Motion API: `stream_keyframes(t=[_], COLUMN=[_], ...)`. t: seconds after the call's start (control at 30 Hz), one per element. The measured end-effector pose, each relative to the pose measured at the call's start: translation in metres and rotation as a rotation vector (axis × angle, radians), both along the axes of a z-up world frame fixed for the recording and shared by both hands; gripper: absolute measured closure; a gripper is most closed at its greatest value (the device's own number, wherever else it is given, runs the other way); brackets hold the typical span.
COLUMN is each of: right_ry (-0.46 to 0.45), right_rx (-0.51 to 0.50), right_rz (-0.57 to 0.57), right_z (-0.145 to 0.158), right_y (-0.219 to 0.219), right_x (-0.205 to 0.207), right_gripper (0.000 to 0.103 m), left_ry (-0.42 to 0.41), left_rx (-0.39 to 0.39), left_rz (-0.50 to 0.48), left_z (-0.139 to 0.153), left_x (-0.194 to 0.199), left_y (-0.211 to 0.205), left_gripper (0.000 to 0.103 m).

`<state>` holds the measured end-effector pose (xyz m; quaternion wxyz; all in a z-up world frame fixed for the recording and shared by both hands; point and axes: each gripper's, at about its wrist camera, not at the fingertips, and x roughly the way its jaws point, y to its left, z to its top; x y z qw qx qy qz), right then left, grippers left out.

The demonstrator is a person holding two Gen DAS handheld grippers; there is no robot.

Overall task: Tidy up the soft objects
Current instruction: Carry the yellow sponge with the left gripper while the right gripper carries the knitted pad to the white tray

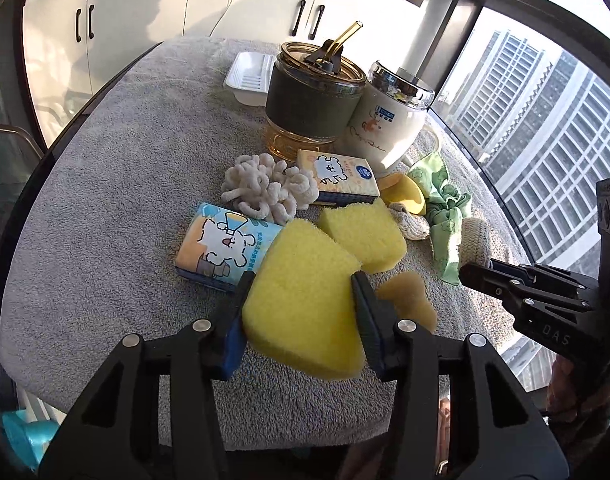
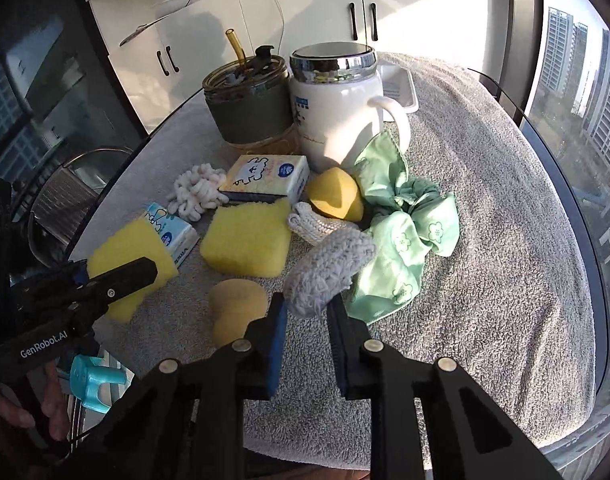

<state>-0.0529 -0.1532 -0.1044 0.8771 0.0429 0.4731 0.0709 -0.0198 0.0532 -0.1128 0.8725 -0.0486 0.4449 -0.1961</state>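
Yellow sponge (image 1: 301,292) in left gripper (image 1: 301,304); white tray (image 1: 249,76) holds nothing visible.

The setting is a high-rise residential room, evidenced by white cabinets (image 1: 85,40) with dark handles, floor-to-ceiling windows (image 1: 545,128) overlooking tower blocks, and a round table (image 2: 505,240) under a grey towel bearing household items including a lidded mug (image 2: 337,112) and tissue packs (image 1: 221,248).
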Motion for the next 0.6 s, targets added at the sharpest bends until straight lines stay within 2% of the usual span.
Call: stream_keyframes(t=[0.3,0.6], right_ry=[-0.011,-0.008], right_rx=[-0.032,-0.066], right_rz=[-0.110,-0.209], right_z=[0.009,0.003], right_y=[-0.040,-0.084], right_x=[0.002,0.026], right_gripper=[0.080,0.080], left_ry=[-0.043,-0.049], left_rx=[0.062,0.095], left_rz=[0.114,0.241], left_z=[0.008,0.004], left_x=[0.021,0.067], left_y=[0.034,0.072], left_gripper=[0.058,0.058])
